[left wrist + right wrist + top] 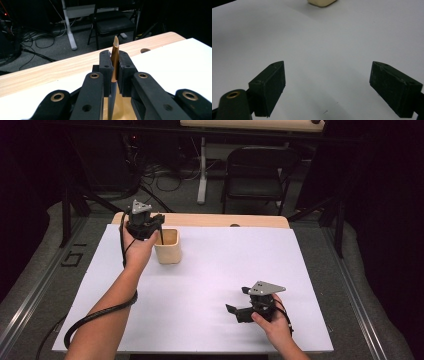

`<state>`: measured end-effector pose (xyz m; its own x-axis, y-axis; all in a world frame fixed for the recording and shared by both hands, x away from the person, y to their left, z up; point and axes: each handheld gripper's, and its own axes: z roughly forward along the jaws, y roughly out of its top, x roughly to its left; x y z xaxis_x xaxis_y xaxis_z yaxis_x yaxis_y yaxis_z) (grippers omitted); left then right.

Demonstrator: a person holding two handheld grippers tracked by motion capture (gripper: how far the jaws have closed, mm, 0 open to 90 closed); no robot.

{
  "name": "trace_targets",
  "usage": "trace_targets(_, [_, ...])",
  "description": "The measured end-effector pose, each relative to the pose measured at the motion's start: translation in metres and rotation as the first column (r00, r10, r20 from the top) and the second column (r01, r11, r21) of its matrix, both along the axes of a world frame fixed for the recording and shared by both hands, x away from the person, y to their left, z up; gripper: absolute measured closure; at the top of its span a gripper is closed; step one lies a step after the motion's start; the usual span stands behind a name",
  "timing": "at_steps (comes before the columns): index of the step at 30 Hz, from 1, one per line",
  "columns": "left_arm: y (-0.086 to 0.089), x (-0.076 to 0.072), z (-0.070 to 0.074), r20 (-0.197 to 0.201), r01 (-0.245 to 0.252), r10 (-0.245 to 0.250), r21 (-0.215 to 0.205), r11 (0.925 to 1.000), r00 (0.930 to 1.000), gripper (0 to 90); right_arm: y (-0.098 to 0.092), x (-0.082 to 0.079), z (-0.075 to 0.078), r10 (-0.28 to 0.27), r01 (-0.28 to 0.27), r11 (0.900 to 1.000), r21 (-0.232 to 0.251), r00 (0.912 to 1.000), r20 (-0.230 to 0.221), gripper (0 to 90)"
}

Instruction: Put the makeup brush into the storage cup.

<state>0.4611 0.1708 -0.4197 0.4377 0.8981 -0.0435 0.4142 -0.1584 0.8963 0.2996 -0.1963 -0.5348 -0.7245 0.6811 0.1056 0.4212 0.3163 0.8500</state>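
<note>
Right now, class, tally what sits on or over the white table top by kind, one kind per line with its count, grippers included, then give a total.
Grippers: 2, the left gripper and the right gripper
Wooden cups: 1, the wooden cup
Pens: 1, the pen clamped in the left gripper over the cup
Total: 4

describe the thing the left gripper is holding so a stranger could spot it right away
On the white sheet covering the table, find the pale wooden cup near its far left. Above it the left gripper clamps a thin stick, gold on top, dark grey below, reaching into the cup.
</note>
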Motion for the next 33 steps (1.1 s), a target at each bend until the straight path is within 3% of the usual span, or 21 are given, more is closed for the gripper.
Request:
trace_targets(14, [0.003,0.0,-0.018,-0.029,-0.01,0.01,0.007,0.9999,0.9995,83.7,0.0,0.0,-0.001,0.006,-0.006,1.0,-0.004,1.0,-0.003,13.3])
trace_targets(33, [-0.001,0.0,-0.032,-0.049,-0.002,0.003,0.024,0.9997,0.9988,83.6,0.001,0.0,-0.001,0.01,-0.01,1.0,-0.001,0.9999,-0.005,13.4])
